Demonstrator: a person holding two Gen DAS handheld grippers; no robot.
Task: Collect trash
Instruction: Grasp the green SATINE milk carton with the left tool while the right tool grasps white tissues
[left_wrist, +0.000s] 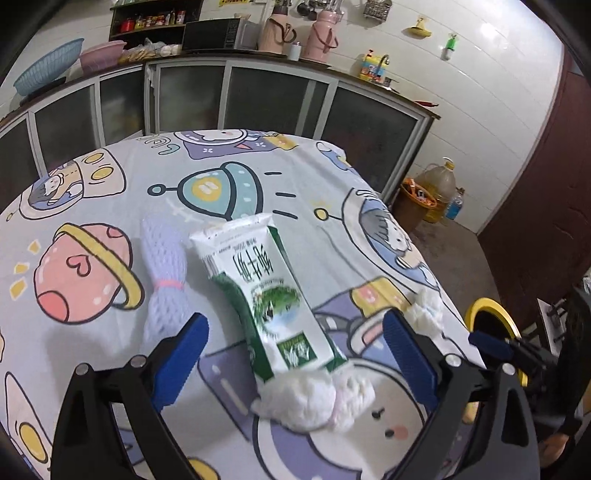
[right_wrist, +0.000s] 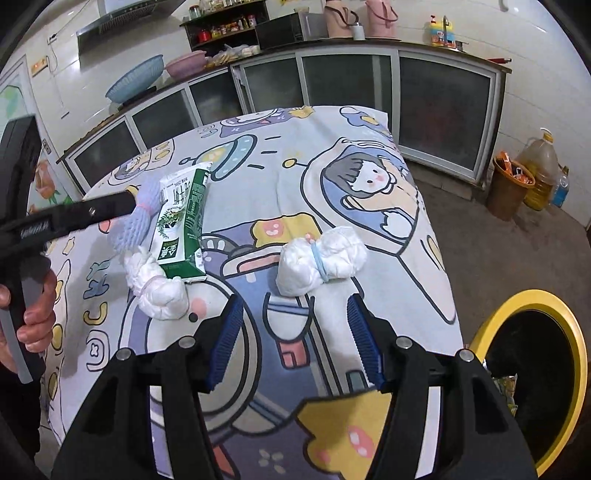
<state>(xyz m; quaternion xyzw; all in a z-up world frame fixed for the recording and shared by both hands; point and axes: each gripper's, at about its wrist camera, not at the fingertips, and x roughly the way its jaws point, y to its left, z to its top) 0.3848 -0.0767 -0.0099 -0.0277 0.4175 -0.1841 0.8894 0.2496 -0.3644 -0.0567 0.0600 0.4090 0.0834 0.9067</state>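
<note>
A green and white milk carton (left_wrist: 266, 291) lies on the cartoon-print tablecloth (left_wrist: 92, 192), its near end resting on a white tissue bundle (left_wrist: 314, 398). A pale purple foam net (left_wrist: 164, 280) lies to its left. My left gripper (left_wrist: 295, 350) is open, its jaws on either side of the carton's near end, empty. In the right wrist view the carton (right_wrist: 183, 221), net (right_wrist: 131, 225) and that bundle (right_wrist: 159, 284) lie at left. A second white bundle with a blue band (right_wrist: 319, 260) lies just ahead of my right gripper (right_wrist: 295, 325), which is open and empty.
A yellow-rimmed black bin (right_wrist: 535, 373) stands on the floor at the table's right edge. A brown basket of wrappers (right_wrist: 509, 188) and an oil jug (right_wrist: 543, 170) stand by the far wall. Glass-fronted cabinets (right_wrist: 351, 85) run behind the table.
</note>
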